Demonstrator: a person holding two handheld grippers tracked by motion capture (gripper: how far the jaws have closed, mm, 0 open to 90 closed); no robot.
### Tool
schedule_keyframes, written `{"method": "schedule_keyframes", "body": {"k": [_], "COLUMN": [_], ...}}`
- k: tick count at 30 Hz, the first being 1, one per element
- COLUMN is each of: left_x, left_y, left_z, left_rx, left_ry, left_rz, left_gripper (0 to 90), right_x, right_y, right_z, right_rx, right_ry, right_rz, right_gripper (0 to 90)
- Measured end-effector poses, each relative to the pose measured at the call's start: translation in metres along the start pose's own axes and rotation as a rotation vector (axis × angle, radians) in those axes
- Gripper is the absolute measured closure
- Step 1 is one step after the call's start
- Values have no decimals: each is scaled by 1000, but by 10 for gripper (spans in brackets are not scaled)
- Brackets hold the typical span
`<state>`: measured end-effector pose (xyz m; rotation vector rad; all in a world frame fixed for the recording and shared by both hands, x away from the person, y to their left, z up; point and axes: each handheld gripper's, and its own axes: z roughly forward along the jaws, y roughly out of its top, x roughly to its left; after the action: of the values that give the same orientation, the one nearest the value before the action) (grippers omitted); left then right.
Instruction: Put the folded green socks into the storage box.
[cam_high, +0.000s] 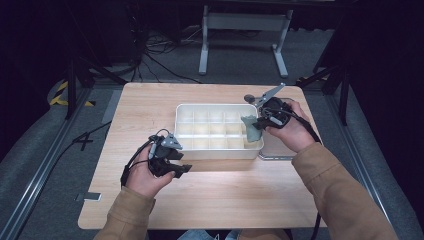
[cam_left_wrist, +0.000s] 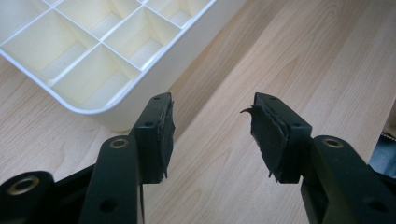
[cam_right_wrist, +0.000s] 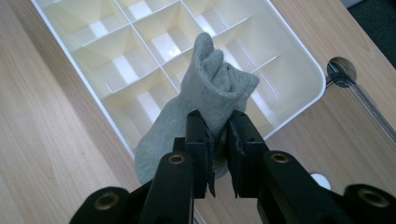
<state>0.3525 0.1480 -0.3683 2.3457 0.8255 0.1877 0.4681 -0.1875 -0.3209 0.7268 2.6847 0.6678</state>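
The right tool (cam_right_wrist: 220, 140) pinches a folded grey-green knitted sock (cam_right_wrist: 205, 100) above the right end of the white plastic compartment tray (cam_high: 185, 111), while the left tool (cam_left_wrist: 212, 133) hovers spread over the light wooden tabletop (cam_left_wrist: 289, 56).

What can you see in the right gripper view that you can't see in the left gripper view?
Right gripper view alone: a rolled grey cotton sock, pinched by the right gripper above the box, and a round hole in the tabletop.

Left gripper view alone: the left gripper with its jaws wide apart, nothing between them, over bare wood.

Both: the white plastic box with divided compartments and the light wooden table.
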Motion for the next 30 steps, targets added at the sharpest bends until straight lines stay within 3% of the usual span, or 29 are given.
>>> {"method": "schedule_keyframes", "body": {"k": [5, 14, 30], "left_x": [0, 1, 2], "left_y": [-1, 0, 0], "left_z": [0, 3, 5], "left_rx": [2, 8, 14], "left_ry": [2, -3, -8], "left_rz": [-3, 1, -1], "left_gripper": [489, 490, 490], "right_x": [1, 3, 9], "right_y": [-1, -13, -22], "right_z": [13, 41, 62], "right_rx": [20, 103, 156], "right_ry": [-4, -27, -3], "right_rz": [-21, -50, -43], "right_gripper": [797, 798, 798]}}
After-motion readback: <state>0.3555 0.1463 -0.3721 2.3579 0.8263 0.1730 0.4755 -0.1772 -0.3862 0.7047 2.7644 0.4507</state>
